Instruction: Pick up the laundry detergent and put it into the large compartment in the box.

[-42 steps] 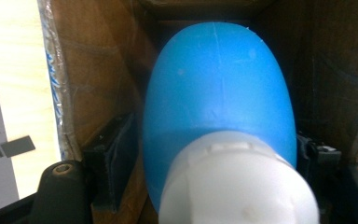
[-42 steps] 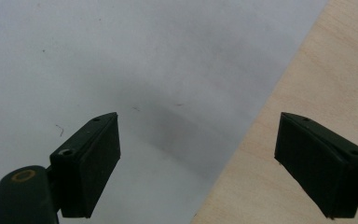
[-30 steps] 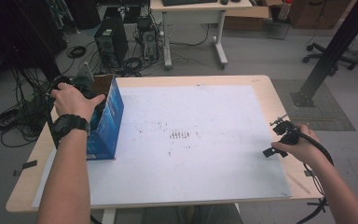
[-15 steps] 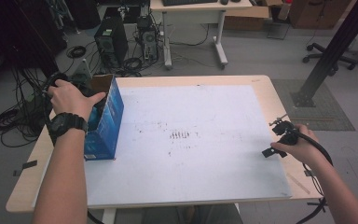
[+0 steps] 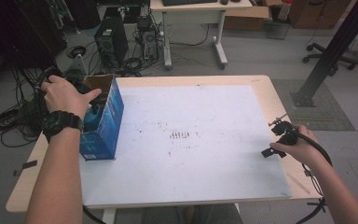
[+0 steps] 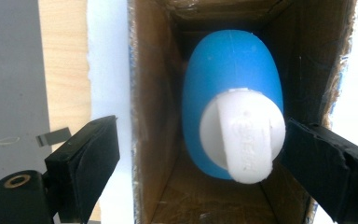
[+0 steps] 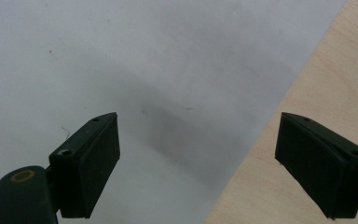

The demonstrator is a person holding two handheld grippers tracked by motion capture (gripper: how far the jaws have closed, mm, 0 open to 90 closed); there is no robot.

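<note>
We count 1 blue box [image 5: 103,122] w/ 1 blue bottle [image 6: 233,98] inside. Also 2 grippers: left [image 6: 200,158], right [image 7: 200,158].

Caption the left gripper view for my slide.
Open left gripper above blue pump bottle standing inside cardboard box.

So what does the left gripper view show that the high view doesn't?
Left gripper view: a look straight down into the box, at a blue bottle with a white cap. The left tongs have just been opening, with the cap between them.
High view: the right hand with its tongs at the table's right edge, and a computer on the floor.
Both: the box, the white sheet and the table.
</note>
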